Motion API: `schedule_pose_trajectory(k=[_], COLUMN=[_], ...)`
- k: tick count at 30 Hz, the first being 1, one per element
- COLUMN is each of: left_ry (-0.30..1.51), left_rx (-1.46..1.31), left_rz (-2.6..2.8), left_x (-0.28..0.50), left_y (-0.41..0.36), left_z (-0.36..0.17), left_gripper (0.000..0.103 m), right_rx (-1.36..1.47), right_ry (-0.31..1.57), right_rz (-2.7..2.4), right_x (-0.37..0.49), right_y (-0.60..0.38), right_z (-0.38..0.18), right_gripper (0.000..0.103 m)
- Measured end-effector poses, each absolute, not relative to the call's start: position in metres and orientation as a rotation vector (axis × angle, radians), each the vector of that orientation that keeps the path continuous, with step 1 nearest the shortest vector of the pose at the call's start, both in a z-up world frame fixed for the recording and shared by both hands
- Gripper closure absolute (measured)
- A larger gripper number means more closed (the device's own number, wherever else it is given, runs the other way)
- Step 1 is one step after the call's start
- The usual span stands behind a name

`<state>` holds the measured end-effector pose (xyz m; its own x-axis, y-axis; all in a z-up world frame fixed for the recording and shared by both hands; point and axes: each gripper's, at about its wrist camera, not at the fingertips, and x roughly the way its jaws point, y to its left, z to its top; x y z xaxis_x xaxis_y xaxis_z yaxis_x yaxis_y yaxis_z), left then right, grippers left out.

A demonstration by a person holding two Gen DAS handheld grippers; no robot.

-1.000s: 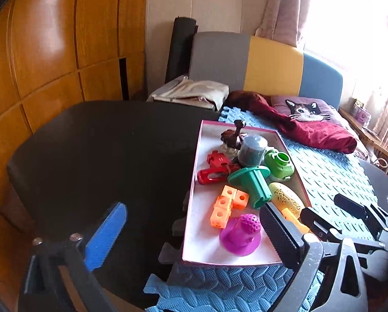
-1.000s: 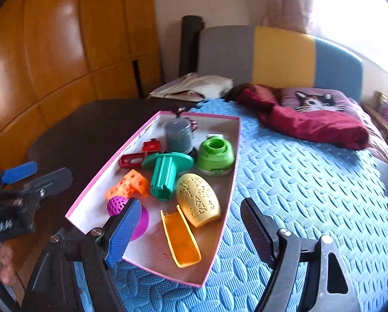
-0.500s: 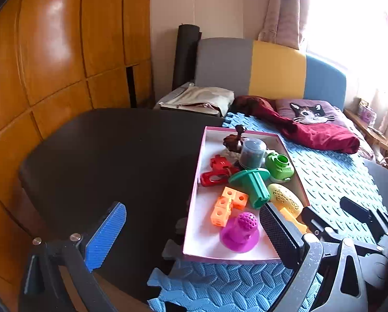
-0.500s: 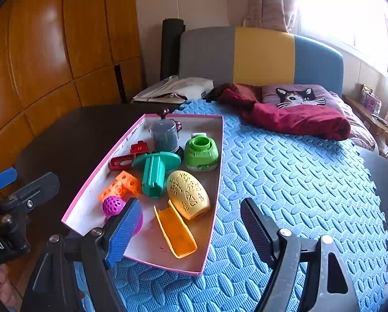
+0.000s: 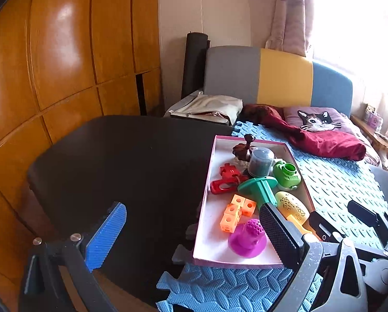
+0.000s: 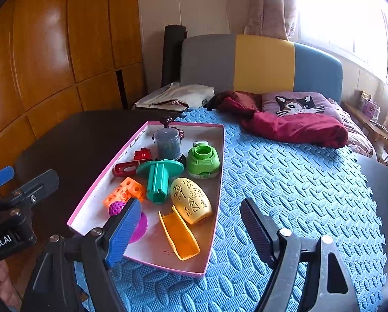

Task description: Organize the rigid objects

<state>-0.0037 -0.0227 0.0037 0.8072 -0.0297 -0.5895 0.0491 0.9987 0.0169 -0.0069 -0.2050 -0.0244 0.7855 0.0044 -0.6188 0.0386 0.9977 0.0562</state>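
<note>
right wrist: orange scoop (image 6: 178, 234) lies lengthwise along tray (image 6: 214, 223).

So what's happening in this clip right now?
A person holds a gripping tool in each hand, both aimed at a pink-rimmed box of plastic toys sitting on a blue foam mat. The left tool and the right tool are both open and holding nothing. The toys, including a yellow shell, a teal piece and orange cubes, all lie in the box. Sorting hasn't visibly started.
</note>
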Motion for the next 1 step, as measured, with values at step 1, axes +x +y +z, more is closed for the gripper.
schedule_pose_trajectory(k=[1], left_ry=[0.635], left_rx=[0.031], left_rz=[-0.045], left_x=[-0.0029], left_y=[-0.0225], left_z=[0.0034], left_gripper=[0.0], right_rx=[0.069], right_ry=[0.666], right_rz=[-0.019], right_x=[-0.0067], right_y=[-0.2061], right_z=[-0.0243], right_gripper=[0.023])
